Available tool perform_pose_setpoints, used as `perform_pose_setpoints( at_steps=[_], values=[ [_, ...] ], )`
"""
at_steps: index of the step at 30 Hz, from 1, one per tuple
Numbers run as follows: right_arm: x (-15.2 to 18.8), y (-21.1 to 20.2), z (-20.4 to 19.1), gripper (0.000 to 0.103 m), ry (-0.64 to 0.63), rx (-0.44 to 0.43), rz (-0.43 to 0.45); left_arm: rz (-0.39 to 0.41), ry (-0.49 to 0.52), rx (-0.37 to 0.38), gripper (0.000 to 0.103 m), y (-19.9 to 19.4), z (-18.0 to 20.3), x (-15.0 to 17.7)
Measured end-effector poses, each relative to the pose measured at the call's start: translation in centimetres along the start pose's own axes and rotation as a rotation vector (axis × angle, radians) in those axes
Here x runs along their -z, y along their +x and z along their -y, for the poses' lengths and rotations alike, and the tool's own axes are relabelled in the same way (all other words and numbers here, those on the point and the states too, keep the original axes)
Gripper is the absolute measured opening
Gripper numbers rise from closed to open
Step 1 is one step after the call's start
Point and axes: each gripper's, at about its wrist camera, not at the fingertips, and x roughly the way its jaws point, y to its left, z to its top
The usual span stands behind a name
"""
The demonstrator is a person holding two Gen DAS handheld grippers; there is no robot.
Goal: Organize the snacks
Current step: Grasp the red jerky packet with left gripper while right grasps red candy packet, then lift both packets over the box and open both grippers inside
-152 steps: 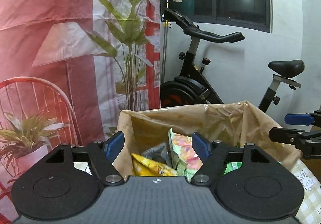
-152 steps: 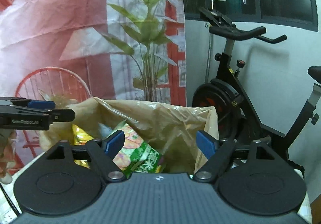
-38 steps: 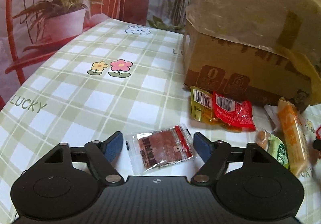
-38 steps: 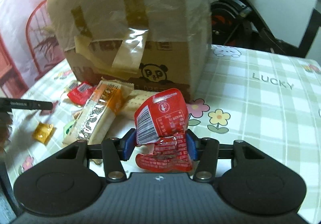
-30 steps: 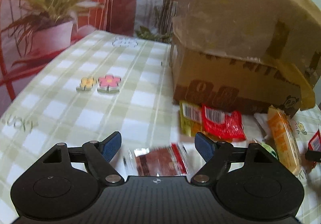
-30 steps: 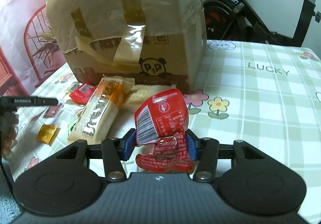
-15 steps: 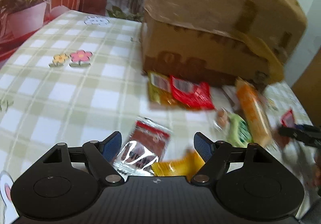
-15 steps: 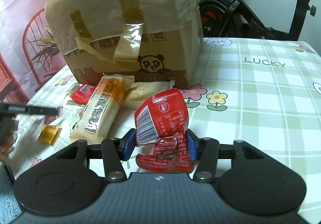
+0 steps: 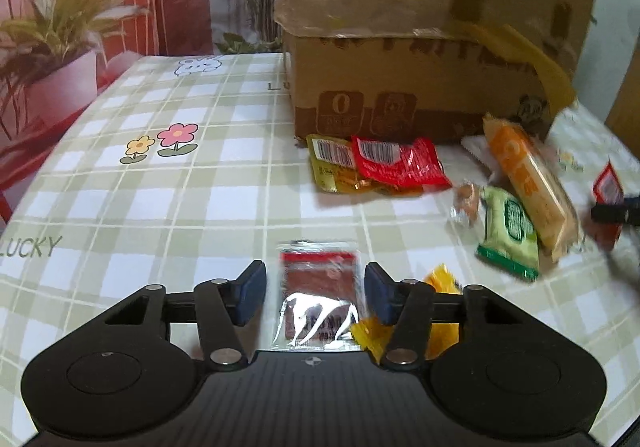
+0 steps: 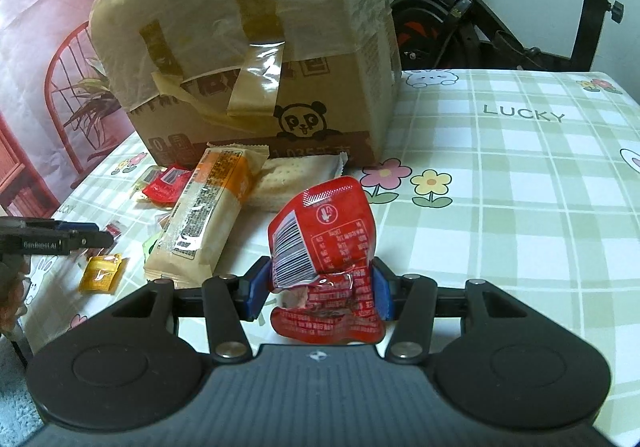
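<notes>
Several wrapped snacks lying loose beside tall taped cardboard box; right gripper clamping crumpled red foil pouch, left gripper just closing, half-open, around brown-and-red clear sachet.

My matt black plastic right gripper pinches a glossy crinkled red foil packet, beside a taped brown cardboard box under filmy plastic wrap and a smooth checked vinyl cloth covering the surface.

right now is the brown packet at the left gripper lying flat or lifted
Lying flat: the brown packet rests on the checked tablecloth between the left gripper's closing jaws, not yet pinched.
</notes>
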Motion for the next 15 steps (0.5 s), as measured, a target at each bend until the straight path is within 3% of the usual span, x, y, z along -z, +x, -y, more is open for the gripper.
perform_pose_setpoints(
  at_steps=[4,6,15],
  values=[
    [0.0,0.1,-0.2,0.054,-0.004,-0.001,0.0,0.019,-0.017,-0.01,0.059,-0.5,0.1,0.5],
    [0.0,0.1,-0.2,0.054,-0.002,-0.001,0.0,0.024,-0.032,-0.016,0.041,-0.7,0.2,0.5],
    [-0.4,-1.5,-0.4,0.054,-0.003,0.015,0.042,0.108,-0.086,-0.014,0.04,-2.8,0.0,0.1]
  ],
)
